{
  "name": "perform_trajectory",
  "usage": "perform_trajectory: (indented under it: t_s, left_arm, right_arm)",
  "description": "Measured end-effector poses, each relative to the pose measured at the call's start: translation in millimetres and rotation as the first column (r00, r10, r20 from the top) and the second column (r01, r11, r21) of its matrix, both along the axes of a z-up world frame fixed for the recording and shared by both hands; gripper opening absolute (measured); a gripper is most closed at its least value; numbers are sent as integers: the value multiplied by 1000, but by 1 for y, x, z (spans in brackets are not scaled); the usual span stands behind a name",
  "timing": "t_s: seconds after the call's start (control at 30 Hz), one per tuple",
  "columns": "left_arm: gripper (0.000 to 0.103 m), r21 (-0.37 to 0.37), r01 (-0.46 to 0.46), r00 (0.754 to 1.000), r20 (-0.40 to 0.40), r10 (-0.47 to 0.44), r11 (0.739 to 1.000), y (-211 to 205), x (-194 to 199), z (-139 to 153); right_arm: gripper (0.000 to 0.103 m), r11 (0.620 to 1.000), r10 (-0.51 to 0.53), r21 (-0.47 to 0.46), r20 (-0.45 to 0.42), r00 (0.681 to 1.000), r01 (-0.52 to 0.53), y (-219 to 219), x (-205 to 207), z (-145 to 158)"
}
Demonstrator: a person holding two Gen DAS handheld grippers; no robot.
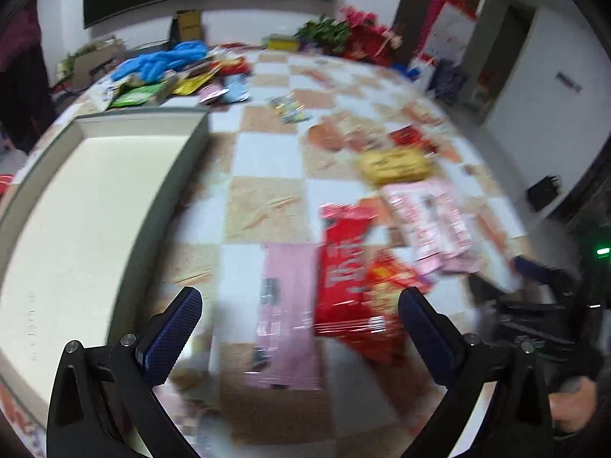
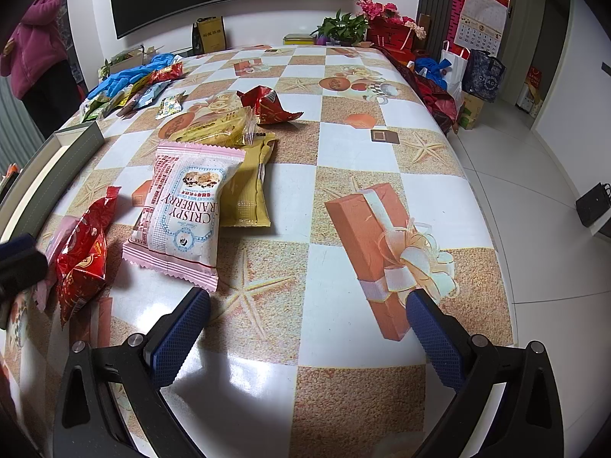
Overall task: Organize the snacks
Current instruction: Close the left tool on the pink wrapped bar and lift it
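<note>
In the blurred left wrist view, my left gripper is open and empty above a pink packet and a red packet on the checked tablecloth. A large pale box lies open to its left. A pink cranberry packet and a yellow packet lie farther right. In the right wrist view, my right gripper is open and empty over bare tablecloth. The cranberry packet lies ahead-left, with a gold packet, a yellow packet and red packets around it.
A heap of snack packets and blue gloves lies at the table's far left corner. Flowers and a red gift box stand at the far edge. Bags stand on the floor right of the table. The table edge curves close on the right.
</note>
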State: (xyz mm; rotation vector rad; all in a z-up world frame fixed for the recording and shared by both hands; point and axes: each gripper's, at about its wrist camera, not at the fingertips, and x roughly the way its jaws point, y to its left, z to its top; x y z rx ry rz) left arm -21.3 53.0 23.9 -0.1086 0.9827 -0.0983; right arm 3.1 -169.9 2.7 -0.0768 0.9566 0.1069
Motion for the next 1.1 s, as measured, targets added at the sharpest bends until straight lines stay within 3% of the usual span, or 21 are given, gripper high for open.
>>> perform_trajectory:
  t_s: [0.07,0.2,0.27,0.33,0.43,0.6,0.7,0.77,0.9,1.07,1.1]
  left_arm:
    - [90,-32,-15,999,-36,14,999,5,3,-11]
    - [79,-7,-27,1000,-7,27,1000,3,5,-10]
    - [68,-10,-24,1000,-1,24,1000,3,4,-9]
    - [68,-13,-35,999,9,35,999,5,3,-7]
    - [68,-80,-68,997,25,70,994,16,3,-6]
    - [66,-35,-81,997,10,81,996,13,2,-9]
    - [54,-46,-64,998,19,65,997,13,2,-10]
    - [28,-14,-75,997,22,75,997,16,5,-10]
    - [27,-30,-56,998,32,56,998,21,1,-11]
    - [29,132,36,997,67,-45,991,1,4,-14]
    - [29,132,36,997,70,-45,991,0,5,-14]
  right_arm:
    - [102,1000,0,0,0,1000,0,0,0,0]
    - [102,1000,0,0,0,1000,0,0,0,0]
    - [102,1000,0,1,0,1000,0,0,0,0]
    - [102,1000,0,1,0,1000,0,0,0,0]
    - [102,1000,0,0,0,1000,0,0,0,0]
    - [102,1000,0,0,0,1000,0,0,0,0]
    - [102,1000,-1,0,0,1000,1,0,0,0]
    - [102,1000,-1,0,0,1000,1,0,0,0]
    - [102,1000,-1,-1,0,1000,1,0,0,0]
    - [102,1000,-11,0,-1,1000,11,1,0,1]
    - [102,1000,-21,-1,-2,1000,21,1,0,1]
